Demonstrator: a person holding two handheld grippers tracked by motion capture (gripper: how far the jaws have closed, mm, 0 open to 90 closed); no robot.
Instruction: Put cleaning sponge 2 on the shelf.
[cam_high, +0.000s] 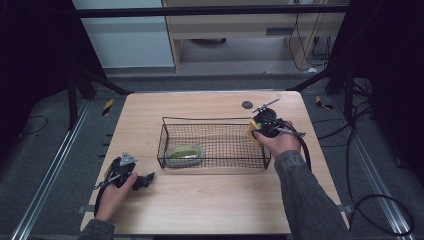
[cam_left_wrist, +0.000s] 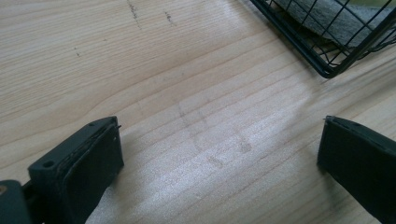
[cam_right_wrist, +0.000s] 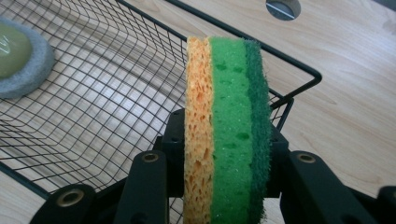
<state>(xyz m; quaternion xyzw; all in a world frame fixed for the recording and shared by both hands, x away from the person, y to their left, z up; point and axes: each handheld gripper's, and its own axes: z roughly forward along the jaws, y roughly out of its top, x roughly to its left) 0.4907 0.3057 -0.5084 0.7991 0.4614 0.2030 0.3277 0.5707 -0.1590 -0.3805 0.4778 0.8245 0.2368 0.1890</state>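
right gripper (cam_high: 256, 129) clamped on sponge (cam_right_wrist: 227, 126), at right end of wire basket (cam_high: 215, 120) | left gripper (cam_high: 145, 181) spread wide, nothing between, low over table (cam_high: 210, 205) off basket's near-left corner | grey-rimmed pad (cam_high: 184, 154) inside basket, left end

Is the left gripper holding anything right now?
No, the left gripper is open over bare table, nothing between its jaws.

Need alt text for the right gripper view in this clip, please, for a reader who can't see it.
The right gripper clamps a sponge on edge, its orange, light green and dark green layers side by side, over the near rim of a black wire basket. A grey-rimmed green pad lies inside at far left, on a wooden table.
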